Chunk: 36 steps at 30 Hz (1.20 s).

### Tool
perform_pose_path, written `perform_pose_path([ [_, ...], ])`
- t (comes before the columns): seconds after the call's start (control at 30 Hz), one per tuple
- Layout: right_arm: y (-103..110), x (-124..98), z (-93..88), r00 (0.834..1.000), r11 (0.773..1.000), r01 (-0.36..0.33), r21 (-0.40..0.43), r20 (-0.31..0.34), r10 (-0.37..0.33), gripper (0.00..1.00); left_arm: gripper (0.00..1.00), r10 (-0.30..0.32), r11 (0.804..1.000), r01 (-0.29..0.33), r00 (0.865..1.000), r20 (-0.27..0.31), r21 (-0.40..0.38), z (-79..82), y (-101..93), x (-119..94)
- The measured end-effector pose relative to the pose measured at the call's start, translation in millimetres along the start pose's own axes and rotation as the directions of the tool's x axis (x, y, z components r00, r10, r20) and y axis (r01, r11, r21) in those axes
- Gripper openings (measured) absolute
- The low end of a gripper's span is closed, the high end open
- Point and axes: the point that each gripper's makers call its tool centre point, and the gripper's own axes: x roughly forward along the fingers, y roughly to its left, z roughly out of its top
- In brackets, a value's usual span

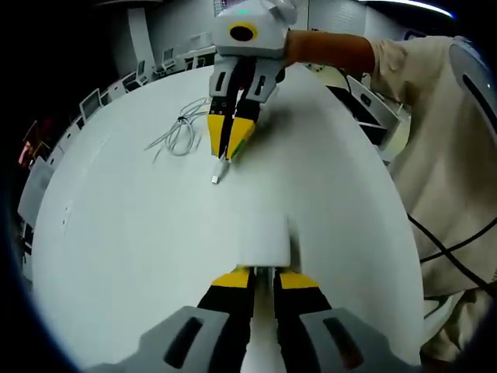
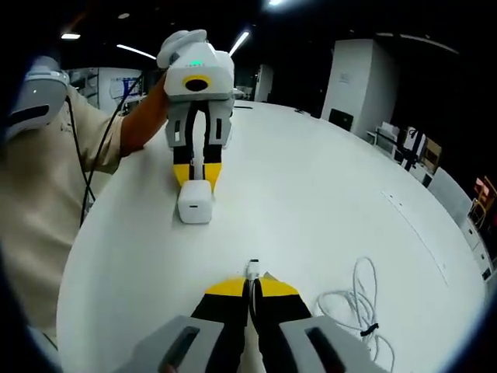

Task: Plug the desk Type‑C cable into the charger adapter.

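Note:
A white charger adapter [image 1: 264, 237] rests on the white table, and my left gripper [image 1: 264, 273] is shut on its near end. In the right gripper view the same adapter [image 2: 195, 203] sits under the left gripper [image 2: 197, 177]. My right gripper [image 2: 251, 283] is shut on the white cable's Type-C plug [image 2: 253, 269], whose tip sticks out past the yellow fingertips. In the left gripper view the right gripper [image 1: 230, 148] holds the plug [image 1: 217, 176] just above the table, pointing toward the adapter with a gap between them. The cable's loose coil [image 1: 180, 132] lies beside it.
The round white table [image 2: 326, 186] has bare surface all around the two grippers. The cable's coil [image 2: 359, 303] lies to the right of my right gripper. A person in a beige top [image 1: 443, 155] stands at the table's edge. Chairs [image 1: 93, 101] line the far side.

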Motion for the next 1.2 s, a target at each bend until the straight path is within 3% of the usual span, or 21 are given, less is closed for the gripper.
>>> perform_pose_path([
  [0.83, 15, -17, 1.3, 0.987, 0.99, -0.065, 0.123, 0.154, 0.045, 0.04, 0.11, 0.006, 1.0, -0.006, 1.0, -0.005, 0.008, -0.2, -0.7, 0],
  [1.2, 25, -19, 7.2, 0.96, 0.987, -0.084, 0.134, 0.276, 0.044, 0.04, 0.11, 0.003, 1.0, -0.003, 1.0, -0.001, 0.007, -0.6, -0.4, 0],
])
